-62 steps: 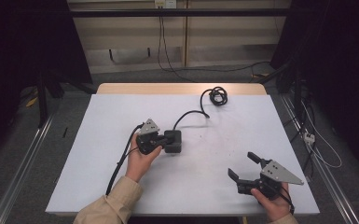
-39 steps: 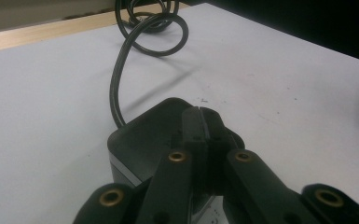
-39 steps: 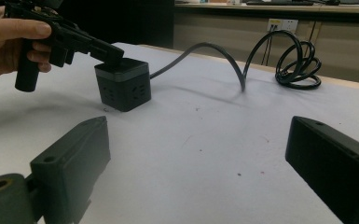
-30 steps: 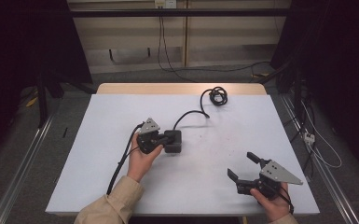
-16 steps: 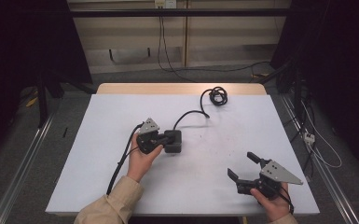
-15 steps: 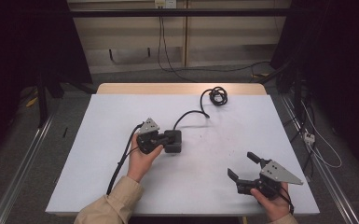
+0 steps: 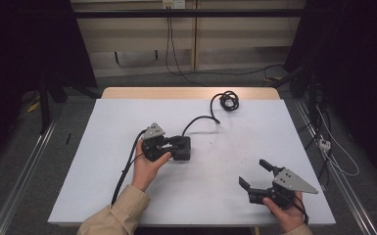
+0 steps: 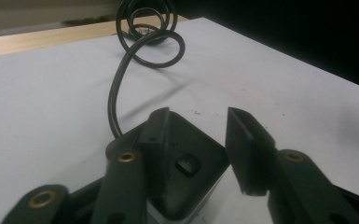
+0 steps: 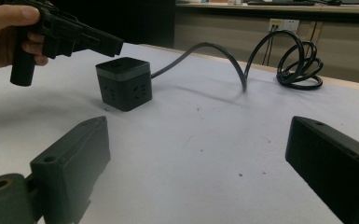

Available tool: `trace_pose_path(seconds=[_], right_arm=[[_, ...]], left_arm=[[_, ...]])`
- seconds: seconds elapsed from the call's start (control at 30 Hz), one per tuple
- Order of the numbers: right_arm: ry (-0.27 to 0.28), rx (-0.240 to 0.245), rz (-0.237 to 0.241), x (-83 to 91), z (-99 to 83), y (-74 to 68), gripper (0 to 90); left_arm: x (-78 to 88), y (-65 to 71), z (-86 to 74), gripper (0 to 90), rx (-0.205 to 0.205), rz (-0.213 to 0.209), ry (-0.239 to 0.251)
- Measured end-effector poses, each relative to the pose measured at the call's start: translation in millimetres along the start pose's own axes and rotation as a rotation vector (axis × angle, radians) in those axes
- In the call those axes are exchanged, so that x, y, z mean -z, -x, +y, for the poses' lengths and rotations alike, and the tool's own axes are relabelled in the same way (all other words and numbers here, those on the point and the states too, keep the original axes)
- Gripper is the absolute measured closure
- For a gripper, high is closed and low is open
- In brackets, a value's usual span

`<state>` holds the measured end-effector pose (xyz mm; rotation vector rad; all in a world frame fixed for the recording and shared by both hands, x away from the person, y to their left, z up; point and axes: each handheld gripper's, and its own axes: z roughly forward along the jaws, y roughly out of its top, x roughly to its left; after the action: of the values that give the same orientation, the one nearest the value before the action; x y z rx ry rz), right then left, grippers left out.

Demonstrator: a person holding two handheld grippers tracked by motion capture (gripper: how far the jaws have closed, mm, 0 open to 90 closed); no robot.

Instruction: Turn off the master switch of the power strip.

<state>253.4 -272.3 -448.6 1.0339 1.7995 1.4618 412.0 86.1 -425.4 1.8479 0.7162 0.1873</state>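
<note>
Item: power cube [image 7: 181, 148], black, with a grey band round its top. It sits on the white tabletop [image 7: 103, 186] a little left of centre, square on its base, so its button [image 8: 188, 164] faces up where I can reach it.

Item: cord [image 7: 199, 120], black. It leaves the cube's far side, arches up off the surface, and ends in a loose coil [image 7: 227, 99] near the far edge. My guess is the slack was bundled there to keep it out of the work.

Item: my left tongs [image 7: 170, 145]. They are poised over the cube's top. The jaws have just been opening and now stand parted. In the left gripper view one jaw lies against the cube's top edge, and the other stands off to the side with a clear gap. Nothing is clamped; I read this as letting go.

Item: my right tongs [image 7: 256, 175]. They are near the tabletop's front right corner, well apart from the cube, jaws spread wide and empty, parked while the left hand works.
</note>
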Motion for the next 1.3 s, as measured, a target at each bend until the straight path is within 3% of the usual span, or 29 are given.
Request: trace_pose_path(seconds=[0.37, 0.63, 0.8, 1.1, 1.3], right_arm=[[-0.001, -0.001, 0.002, -0.2, 0.0, -0.1, 5.9], [0.0, 0.001, 0.006, -0.6, 0.5, -0.9, 5.9], [0.003, 0.0, 0.004, 0.1, 0.8, -0.4, 5.9], [0.009, 0.002, 0.004, 0.4, 1.7, -0.7, 6.1], [0.006, 0.003, 0.006, 0.5, 1.7, -0.5, 6.1]], left_arm=[[4.9, 1.3, 1.1, 32.0, 0.008, 0.016, -0.031], [13.4, 4.9, 2.5, 23.0, 0.011, -0.002, -0.027], [20.4, 4.9, 2.1, 16.4, -0.008, 0.012, -0.026], [36.5, -0.7, -4.7, 10.1, 0.017, 0.015, -0.014], [48.5, -3.3, -9.2, 7.9, 0.001, 0.022, -0.012]])
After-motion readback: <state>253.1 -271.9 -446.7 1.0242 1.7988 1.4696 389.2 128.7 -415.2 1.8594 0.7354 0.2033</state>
